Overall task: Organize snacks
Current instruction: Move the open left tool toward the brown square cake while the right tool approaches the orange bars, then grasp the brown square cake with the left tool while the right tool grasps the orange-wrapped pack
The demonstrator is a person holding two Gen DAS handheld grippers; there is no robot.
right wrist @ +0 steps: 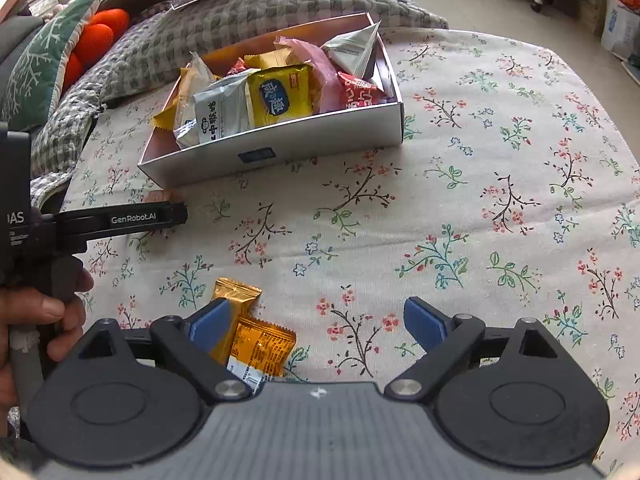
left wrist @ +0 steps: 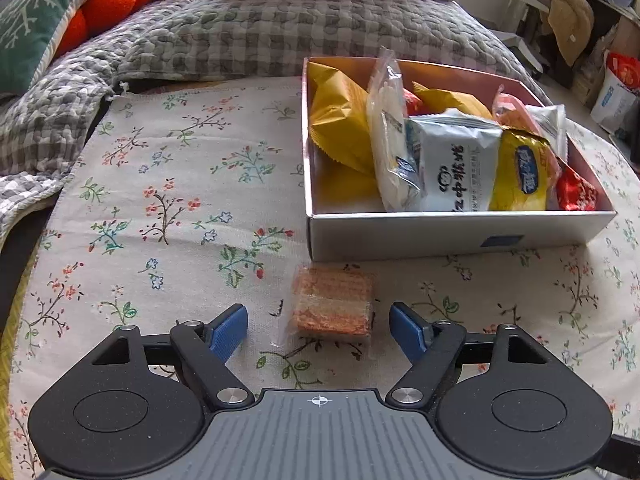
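Two loose snacks left on the floral cloth, rest already in the white box. Left gripper spread wide, nothing held; the clear-wrapped orange cracker pack lies flat dead ahead between its blue fingers, not touching either one. Pack sits just in front of the box's near wall, its long axis looks roughly across the gripper's line of approach, so a straight push forward and close should take it. Right gripper also spread wide, empty; gold wrapper snack lies off to its left side, partly under the left finger, long axis running away from the camera, slightly tilted. Box is well ahead and left of the right gripper. Left hand is nearer the box and better lined up; likely it goes first.
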